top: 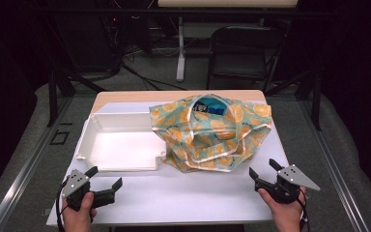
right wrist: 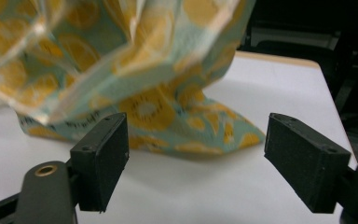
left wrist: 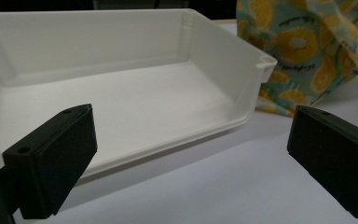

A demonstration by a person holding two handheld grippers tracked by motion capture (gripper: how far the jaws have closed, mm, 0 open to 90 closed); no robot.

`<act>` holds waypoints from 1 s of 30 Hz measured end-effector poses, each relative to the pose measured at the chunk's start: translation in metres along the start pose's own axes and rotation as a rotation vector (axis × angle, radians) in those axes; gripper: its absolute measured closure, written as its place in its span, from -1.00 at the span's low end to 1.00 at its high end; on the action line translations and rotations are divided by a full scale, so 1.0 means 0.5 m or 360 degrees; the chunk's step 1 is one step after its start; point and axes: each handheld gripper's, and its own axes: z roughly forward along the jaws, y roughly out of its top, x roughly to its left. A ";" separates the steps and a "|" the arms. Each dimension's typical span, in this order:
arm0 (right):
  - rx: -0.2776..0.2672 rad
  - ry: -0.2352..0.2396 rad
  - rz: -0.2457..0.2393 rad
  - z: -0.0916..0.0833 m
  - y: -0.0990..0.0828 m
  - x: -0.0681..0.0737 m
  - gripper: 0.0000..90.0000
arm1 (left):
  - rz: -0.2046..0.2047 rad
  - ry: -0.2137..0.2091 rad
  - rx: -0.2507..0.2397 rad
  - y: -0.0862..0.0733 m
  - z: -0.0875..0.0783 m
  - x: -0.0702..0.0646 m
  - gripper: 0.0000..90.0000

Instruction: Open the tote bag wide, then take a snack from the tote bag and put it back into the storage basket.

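A teal bag printed with orange slices (top: 212, 131) sits slumped on the white table (top: 183, 193), its mouth open at the top with something blue inside (top: 211, 107). To its left lies an empty white plastic tray (top: 121, 142). My left gripper (top: 105, 178) rests open near the table's front left, jaws wide apart and aimed at the tray (left wrist: 121, 93); the bag (left wrist: 307, 51) shows at that view's upper right. My right gripper (top: 263, 169) is open at the front right, pointing at the bag's lower corner (right wrist: 168, 107), apart from it with nothing between the jaws.
A dark folding chair (top: 244, 50) and a table leg (top: 180, 48) stand on the floor beyond the table. Metal rails (top: 335, 169) run along both sides. Bare white tabletop lies between the two grippers at the front.
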 end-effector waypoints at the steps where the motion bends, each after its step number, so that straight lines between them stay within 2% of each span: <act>1: 0.0000 0.0000 0.0000 0.000 0.000 0.000 -0.52 | 0.0000 0.0000 0.0000 0.000 0.000 0.000 -0.96; 2: -0.0036 0.0018 0.0006 -0.002 0.013 0.003 -0.50 | 0.0020 -0.0040 -0.0014 0.015 0.007 -0.011 -0.96; 4: -0.0069 0.0003 0.0015 -0.007 0.029 0.005 -0.46 | 0.0037 -0.0057 -0.0017 0.023 0.013 -0.018 -0.95; 5: -0.0095 0.0006 0.0032 -0.009 0.037 0.004 -0.45 | 0.0074 -0.0082 -0.0024 0.040 0.030 -0.032 -0.94; 6: -0.0113 0.0015 0.0048 -0.010 0.047 0.002 -0.43 | 0.0074 -0.0082 -0.0024 0.040 0.030 -0.032 -0.92; 9: -0.0142 0.0010 0.0047 -0.007 0.068 -0.001 -0.40 | 0.0091 -0.0111 -0.0039 0.070 0.056 -0.048 -0.87; 10: -0.0171 0.0000 0.0050 -0.002 0.089 -0.002 -0.38 | 0.0088 -0.0127 -0.0055 0.087 0.073 -0.058 -0.79; 11: -0.0176 0.0014 0.0056 0.002 0.098 -0.003 -0.38 | 0.0088 -0.0127 -0.0055 0.087 0.073 -0.058 -0.77; 13: -0.0170 0.0026 0.0055 0.016 0.112 0.000 -0.39 | 0.0092 -0.0162 -0.0063 0.104 0.099 -0.069 -0.72; 15: -0.0158 0.0030 0.0052 0.024 0.117 0.002 -0.39 | 0.0090 -0.0185 -0.0057 0.109 0.109 -0.073 -0.67; 18: -0.0144 0.0068 0.0090 0.049 0.121 0.011 -0.41 | 0.0100 -0.0234 -0.0059 0.119 0.127 -0.080 -0.63; 22: -0.0122 0.0104 0.0051 0.066 0.126 0.019 -0.42 | 0.0109 -0.0261 -0.0061 0.132 0.149 -0.088 -0.54; 25: -0.0130 0.0116 0.0064 0.070 0.131 0.020 -0.41 | 0.0118 -0.0276 -0.0075 0.139 0.161 -0.096 -0.49; 30: -0.0146 0.0158 0.0066 0.079 0.137 0.021 -0.20 | 0.0123 -0.0326 -0.0100 0.151 0.181 -0.113 -0.40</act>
